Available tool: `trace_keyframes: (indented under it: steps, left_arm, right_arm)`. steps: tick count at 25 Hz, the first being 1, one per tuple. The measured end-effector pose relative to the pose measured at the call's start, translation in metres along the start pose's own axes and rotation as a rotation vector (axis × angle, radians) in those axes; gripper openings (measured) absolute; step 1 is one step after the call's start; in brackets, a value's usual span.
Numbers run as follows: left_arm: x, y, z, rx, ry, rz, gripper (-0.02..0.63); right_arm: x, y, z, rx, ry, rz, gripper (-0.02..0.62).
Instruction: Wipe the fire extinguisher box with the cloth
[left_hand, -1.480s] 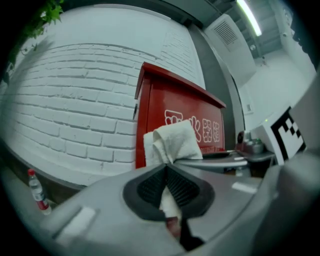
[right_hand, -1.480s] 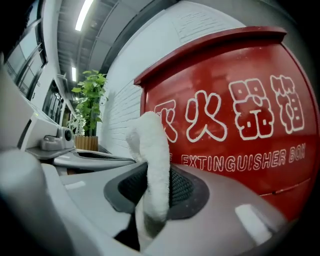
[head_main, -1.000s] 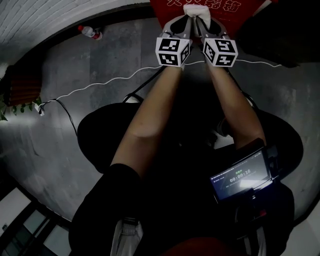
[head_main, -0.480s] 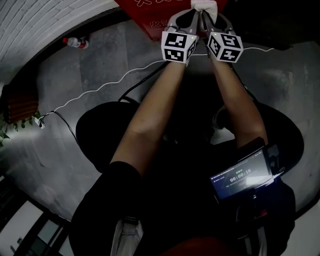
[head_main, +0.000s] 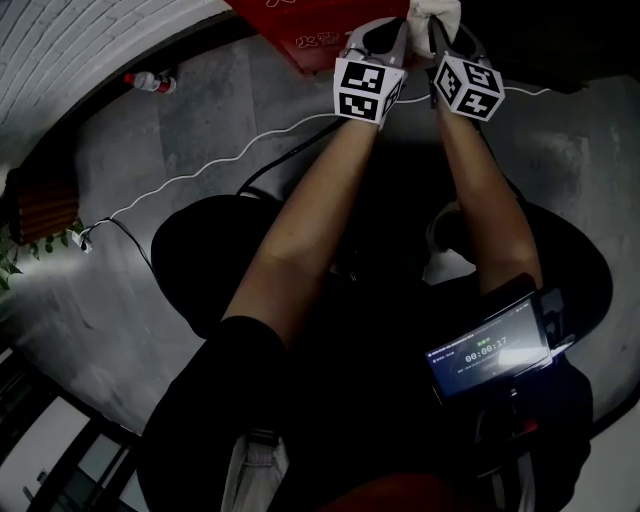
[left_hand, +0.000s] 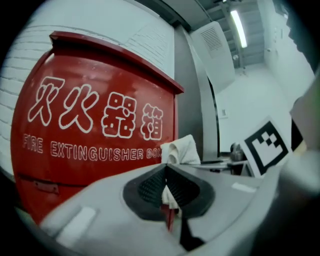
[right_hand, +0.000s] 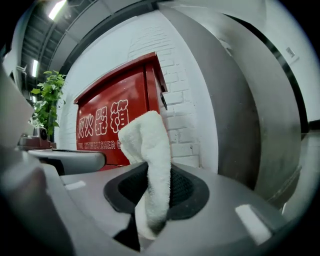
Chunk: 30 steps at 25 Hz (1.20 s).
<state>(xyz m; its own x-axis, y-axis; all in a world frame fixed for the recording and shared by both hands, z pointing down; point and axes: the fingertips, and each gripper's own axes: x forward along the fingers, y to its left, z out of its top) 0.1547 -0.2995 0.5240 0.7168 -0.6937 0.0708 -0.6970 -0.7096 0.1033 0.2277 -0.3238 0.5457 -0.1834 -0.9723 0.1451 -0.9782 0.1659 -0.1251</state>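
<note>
The red fire extinguisher box (head_main: 300, 25) stands at the top edge of the head view; its white-lettered front fills the left gripper view (left_hand: 90, 125) and shows against the brick wall (right_hand: 110, 125). The white cloth (head_main: 435, 15) stands up out of my right gripper (head_main: 442, 35), whose jaws (right_hand: 155, 175) are shut on it (right_hand: 147, 145). My left gripper (head_main: 392, 30) is close beside it, its jaws (left_hand: 165, 172) pressed together. The cloth (left_hand: 180, 150) shows just past their tip, in front of the box's right end; a white sliver appears low between the pads.
A plastic bottle (head_main: 150, 82) lies on the grey floor at the left, and a white cable (head_main: 200, 170) snakes across it. A potted plant (right_hand: 45, 100) stands left of the box. A grey pillar (right_hand: 235, 100) rises at its right. A lit screen (head_main: 487, 352) hangs at the person's waist.
Both grippers have moved to the right and farther forward together, carrying the cloth from the box's front toward its right end.
</note>
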Motion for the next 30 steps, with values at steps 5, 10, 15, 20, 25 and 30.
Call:
trace_keyframes:
  steps: [5, 10, 15, 20, 25, 30]
  left_arm:
    - [-0.021, 0.007, -0.002, 0.011, 0.007, 0.021, -0.002]
    - [-0.058, 0.034, 0.003, 0.004, -0.002, 0.078, -0.002]
    - [-0.099, 0.072, -0.002, -0.008, 0.006, 0.154, -0.002]
    - [-0.13, 0.107, -0.014, -0.045, 0.024, 0.228, -0.002]
    - [-0.142, 0.129, -0.037, -0.077, 0.044, 0.276, 0.0]
    - [-0.146, 0.145, -0.05, -0.097, 0.067, 0.294, -0.002]
  right_arm:
    - [-0.013, 0.012, 0.006, -0.014, -0.048, 0.027, 0.097]
    - [-0.023, 0.076, 0.02, -0.051, -0.099, 0.159, 0.097]
    - [-0.016, 0.138, 0.0, -0.065, -0.053, 0.274, 0.097]
    - [-0.002, 0.184, -0.03, -0.069, 0.023, 0.355, 0.097]
    - [0.018, 0.212, -0.061, -0.03, 0.067, 0.414, 0.098]
    - [0.034, 0.229, -0.08, 0.0, 0.102, 0.431, 0.098]
